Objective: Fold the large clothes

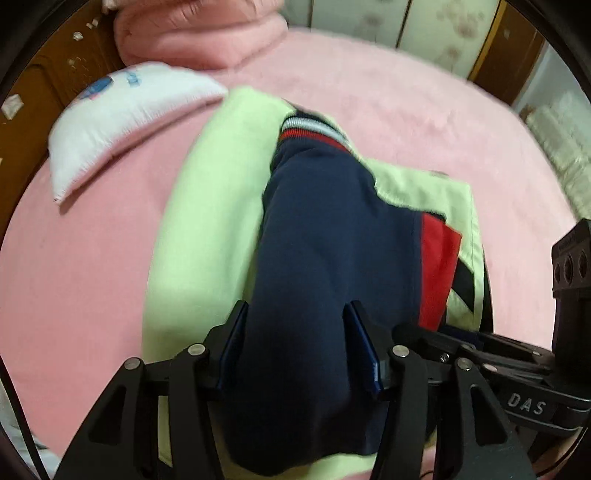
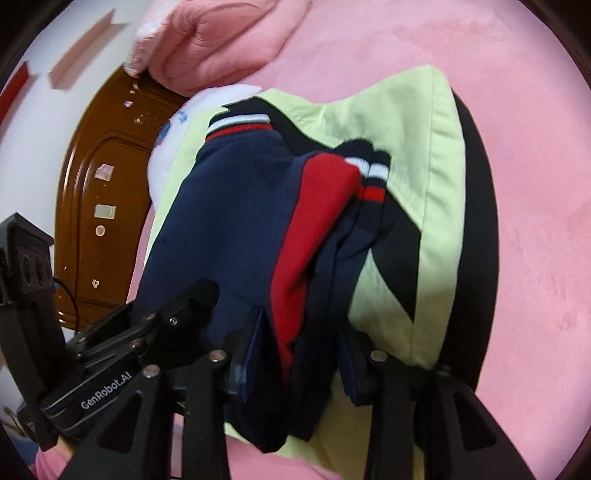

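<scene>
Now, navy jacket (image 1: 332,236) bunched between pads of both my tools: left tool (image 1: 295,325), right tool (image 2: 299,325) clamped on folds, over bed (image 1: 424,110). Soft, limp; I'd grip hems.

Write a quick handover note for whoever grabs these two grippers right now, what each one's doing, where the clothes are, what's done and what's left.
Left gripper: navy fabric of the folded navy garment sits between its jaws; whether it is clamped is unclear.
Right gripper: the same, at the garment's red-and-navy edge.
Clothes: navy garment, sleeves tucked in, over a light green garment on the pink bed. White pillow and pink quilt behind.
Done: navy garment looks folded into a narrow bundle.
Left: probably release, then fold the green one.
</scene>
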Demonstrator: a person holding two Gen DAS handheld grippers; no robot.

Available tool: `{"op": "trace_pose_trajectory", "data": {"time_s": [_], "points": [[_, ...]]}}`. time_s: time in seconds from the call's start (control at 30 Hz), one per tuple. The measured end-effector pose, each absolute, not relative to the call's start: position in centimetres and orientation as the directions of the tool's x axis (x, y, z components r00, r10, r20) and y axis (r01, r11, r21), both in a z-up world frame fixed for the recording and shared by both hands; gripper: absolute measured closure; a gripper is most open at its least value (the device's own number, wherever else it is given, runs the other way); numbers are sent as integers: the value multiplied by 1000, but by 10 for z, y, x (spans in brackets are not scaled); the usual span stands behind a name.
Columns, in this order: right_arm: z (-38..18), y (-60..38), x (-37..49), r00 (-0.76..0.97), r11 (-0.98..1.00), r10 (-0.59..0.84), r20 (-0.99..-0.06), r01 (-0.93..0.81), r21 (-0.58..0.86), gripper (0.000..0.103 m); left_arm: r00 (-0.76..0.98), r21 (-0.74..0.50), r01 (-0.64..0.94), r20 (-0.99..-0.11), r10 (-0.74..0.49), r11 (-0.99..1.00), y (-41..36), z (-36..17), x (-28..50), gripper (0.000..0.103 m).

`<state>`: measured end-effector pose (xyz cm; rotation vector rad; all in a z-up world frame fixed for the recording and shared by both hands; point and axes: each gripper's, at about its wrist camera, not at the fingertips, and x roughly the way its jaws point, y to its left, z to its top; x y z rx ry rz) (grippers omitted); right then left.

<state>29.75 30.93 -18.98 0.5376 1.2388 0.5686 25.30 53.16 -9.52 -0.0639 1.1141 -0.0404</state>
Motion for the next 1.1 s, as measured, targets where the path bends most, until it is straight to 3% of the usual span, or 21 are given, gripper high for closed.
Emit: {"op": "trace_pose_trajectory", "data": {"time_s": [0.07,0.2,0.33,0.4,0.53,0.67,0.8,0.97,1.1], "points": [[-180,306,293,274,771,634,-723,-163,615,52,460,-60,11,-886,-58,998,525,-95,242,47],[-171,314,286,262,799,598,-758,-268,538,47,443,-32,-14,-896,-23,999,523,-93,237,44],[-160,307,262,264,834,530,-806,-331,440,33,433,-70,-111,-901,-15,991,525,-91,230,42],[-155,299,248,283,844,509,-813,-351,406,31,444,-65,-145,-896,6,987,519,-89,218,42],[-152,289,210,292,883,396,-870,-381,274,16,412,22,-175,-906,94,984,503,-89,189,22],[-168,265,172,220,910,258,-941,-384,160,15,334,74,-211,-931,144,975,489,-98,156,15],[-182,215,119,188,928,105,-976,-372,28,14,131,133,-280,-976,175,951,470,-122,109,14],[-196,120,55,91,963,62,-994,-269,36,7,14,141,-319,-988,153,937,415,-136,47,14],[-200,22,6,40,989,85,-996,-122,79,6,-31,185,-177,-983,182,967,316,-140,9,14]]}}
